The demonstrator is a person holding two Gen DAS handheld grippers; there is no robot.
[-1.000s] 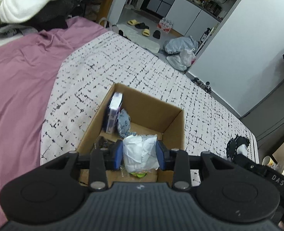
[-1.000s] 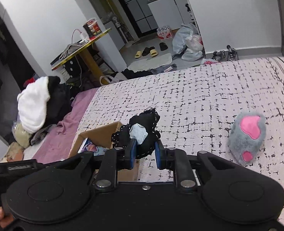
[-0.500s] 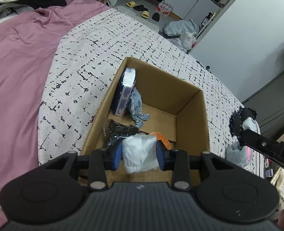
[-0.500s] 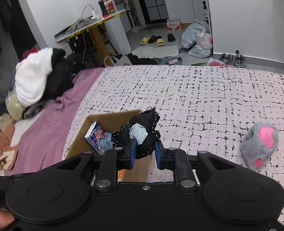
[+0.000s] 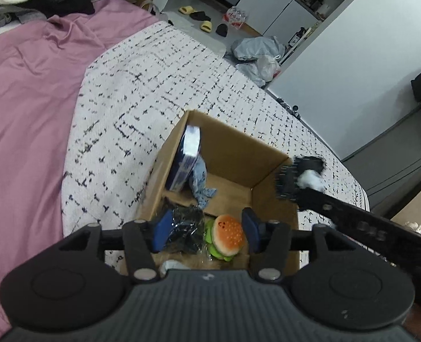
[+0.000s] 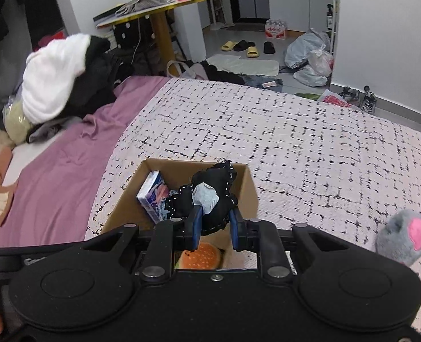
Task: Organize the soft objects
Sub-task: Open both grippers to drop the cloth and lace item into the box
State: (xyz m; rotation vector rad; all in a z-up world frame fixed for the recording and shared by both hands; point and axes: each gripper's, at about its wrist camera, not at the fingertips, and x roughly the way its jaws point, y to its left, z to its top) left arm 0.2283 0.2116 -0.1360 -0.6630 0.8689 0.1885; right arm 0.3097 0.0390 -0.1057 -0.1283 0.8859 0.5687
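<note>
A cardboard box (image 5: 239, 154) (image 6: 250, 188) sits on the black-and-white checked blanket. It holds a blue packet (image 5: 186, 159) (image 6: 153, 196), a blue-grey soft toy (image 5: 202, 179), a black crinkled bag (image 5: 184, 228) and a burger plush (image 5: 227, 235) (image 6: 200, 258). My left gripper (image 5: 204, 232) is open and empty above the box's near end. A white wad (image 5: 172, 265) lies just below it. My right gripper (image 6: 214, 229) is shut on a black-and-white plush (image 6: 210, 193) (image 5: 301, 175) over the box's right rim.
A grey plush paw with pink pads (image 6: 404, 236) lies on the blanket to the right. A purple sheet (image 5: 25, 99) covers the left of the bed, with piled clothes (image 6: 56, 85) beyond. Bags (image 6: 310, 59) and slippers (image 6: 240, 47) lie on the floor.
My left gripper has opened and let go of the white wad, which dropped into the box. My right gripper has carried the black plush over the box's right edge.
</note>
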